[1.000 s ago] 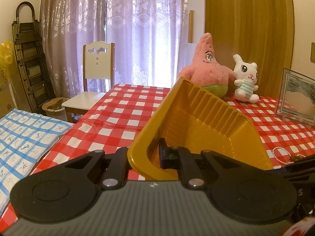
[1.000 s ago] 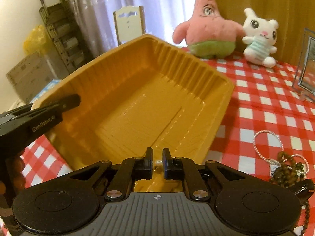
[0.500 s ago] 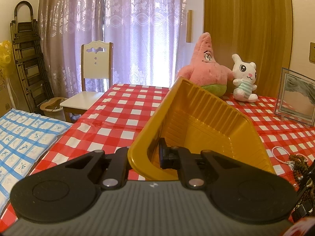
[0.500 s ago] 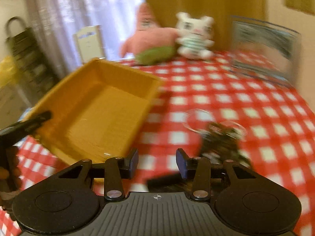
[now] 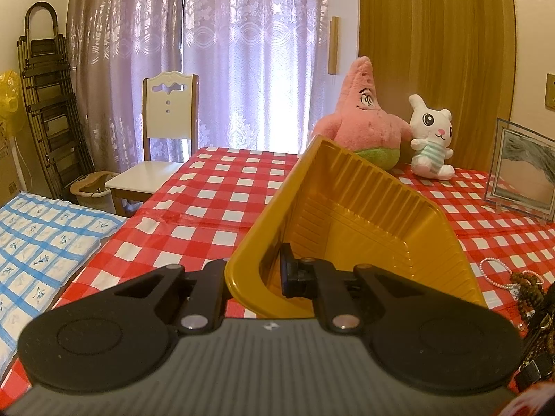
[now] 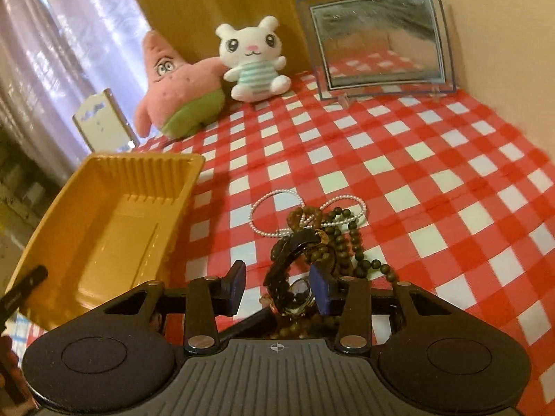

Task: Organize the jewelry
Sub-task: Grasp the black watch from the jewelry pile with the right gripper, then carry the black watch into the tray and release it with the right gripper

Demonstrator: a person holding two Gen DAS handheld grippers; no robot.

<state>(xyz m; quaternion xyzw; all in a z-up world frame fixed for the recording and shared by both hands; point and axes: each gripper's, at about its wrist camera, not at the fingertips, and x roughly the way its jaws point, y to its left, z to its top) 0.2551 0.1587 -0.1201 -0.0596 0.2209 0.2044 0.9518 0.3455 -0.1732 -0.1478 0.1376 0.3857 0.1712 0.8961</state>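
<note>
My left gripper (image 5: 263, 277) is shut on the near rim of a yellow plastic tray (image 5: 364, 215), holding it tilted up off the red checked tablecloth. The tray (image 6: 114, 222) looks empty in the right wrist view. My right gripper (image 6: 277, 284) stands open just above a jewelry pile to the tray's right. A dark-strapped watch (image 6: 295, 294) lies between its fingers, close to the right pad and apart from the left one. Behind it lie brown bead strands (image 6: 347, 239) and a pearl necklace (image 6: 277, 194). The same pile (image 5: 527, 284) shows at the left view's right edge.
A pink star plush (image 5: 360, 118), a white bunny plush (image 5: 430, 138) and a glass picture frame (image 5: 523, 173) stand along the table's far side. A chair (image 5: 166, 121) and a blue checked mat (image 5: 41, 235) lie past the table's left edge.
My right gripper has swung right, away from the tray's rim and over the jewelry pile, and its jaws have opened wider. The left gripper and the tilted tray have stayed put.
</note>
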